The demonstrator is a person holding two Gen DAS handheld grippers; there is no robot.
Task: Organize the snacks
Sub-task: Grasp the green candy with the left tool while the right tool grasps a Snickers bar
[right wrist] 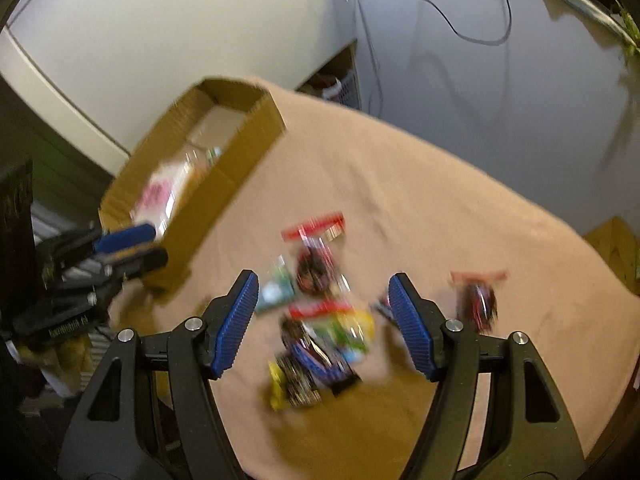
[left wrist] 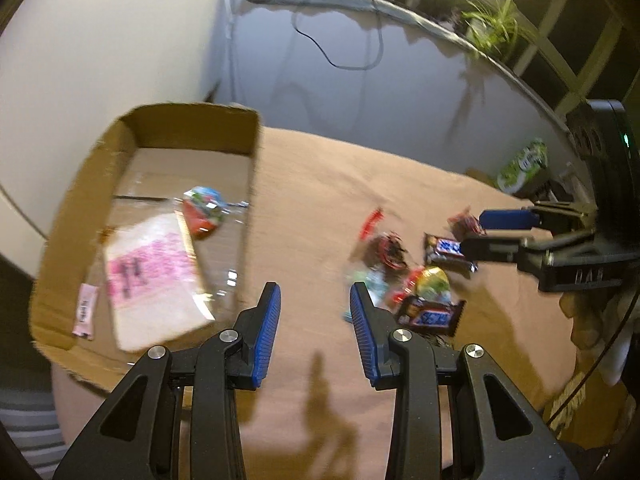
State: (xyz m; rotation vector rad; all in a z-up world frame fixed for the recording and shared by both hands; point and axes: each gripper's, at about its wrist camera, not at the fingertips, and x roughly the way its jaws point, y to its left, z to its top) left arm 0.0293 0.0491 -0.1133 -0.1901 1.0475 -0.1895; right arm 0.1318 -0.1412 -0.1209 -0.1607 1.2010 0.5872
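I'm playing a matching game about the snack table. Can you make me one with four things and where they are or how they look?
Things:
1. white and pink packet
2. Snickers bar
3. left gripper
4. green plant

Places or states:
A. on the ledge by the back wall
B. lying inside the cardboard box
C. open, holding nothing
D. in the pile on the tan cloth

Right pairs: 1-B, 2-D, 3-C, 4-A
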